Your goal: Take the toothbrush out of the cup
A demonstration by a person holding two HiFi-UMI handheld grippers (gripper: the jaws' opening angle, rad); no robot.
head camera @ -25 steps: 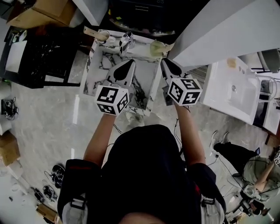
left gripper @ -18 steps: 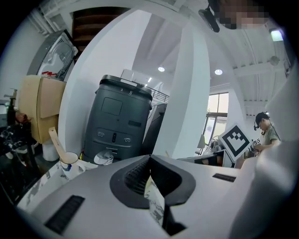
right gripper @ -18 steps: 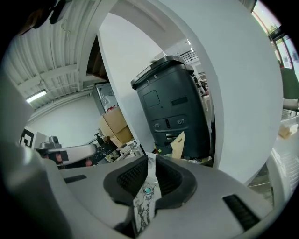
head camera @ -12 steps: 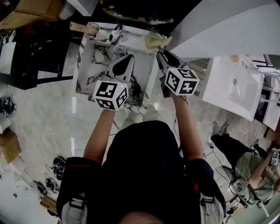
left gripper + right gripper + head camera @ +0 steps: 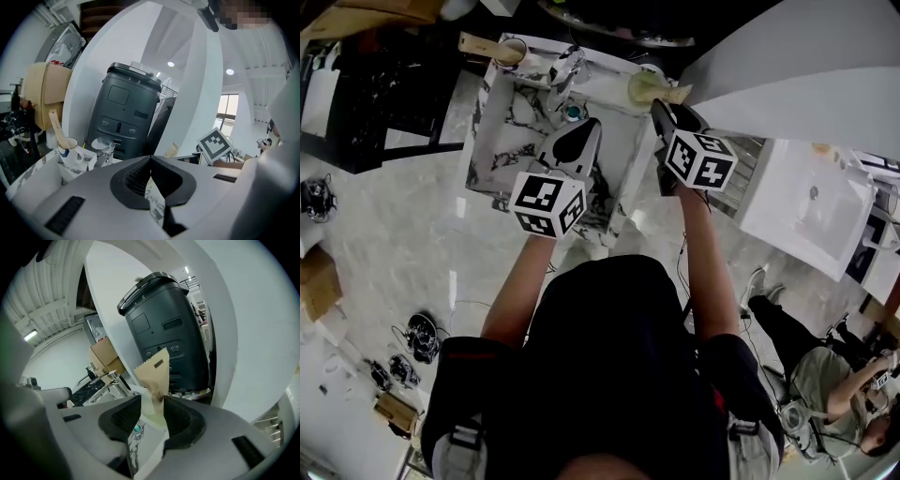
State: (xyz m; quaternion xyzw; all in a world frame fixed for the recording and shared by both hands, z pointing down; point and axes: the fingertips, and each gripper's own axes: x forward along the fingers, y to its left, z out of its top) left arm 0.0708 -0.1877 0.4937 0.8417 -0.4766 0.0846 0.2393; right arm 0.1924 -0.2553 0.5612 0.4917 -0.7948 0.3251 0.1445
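The right gripper (image 5: 151,400) has its fingers (image 5: 123,417) a narrow gap apart. The lower end of the toothbrush packet (image 5: 153,369) shows in that gap, though I cannot tell whether the pads touch it. The packet is tan paper with a zigzag top edge and stands tilted in a pale cup (image 5: 148,409) at the basin's back right corner. It bears a small dark label, too small to read, and the brush itself is hidden inside. The left gripper (image 5: 150,159) has its tips closed together on nothing and is held over the basin (image 5: 520,122), which is white stone with dark veins. At the basin's back left stands a patterned mug (image 5: 69,152) with a tan stick (image 5: 55,125) leaning out of it. A chrome tap (image 5: 105,149) is just beside the mug. Behind the basin rises a dark grey bin-like unit (image 5: 125,110) with a small figure like an 8 on its lid. The marks on its front panels are illegible. Each gripper's cube carries black-and-white square markers and no words. The floor (image 5: 412,253) is grey marbled tile. A broad white curved panel (image 5: 806,66) fills the upper right, and a second white sink (image 5: 802,211) lies well apart on that side. Cardboard boxes (image 5: 44,93) sit to the left, partly cut off. A crouching person (image 5: 825,375) is cut off at the lower right corner of the head view.
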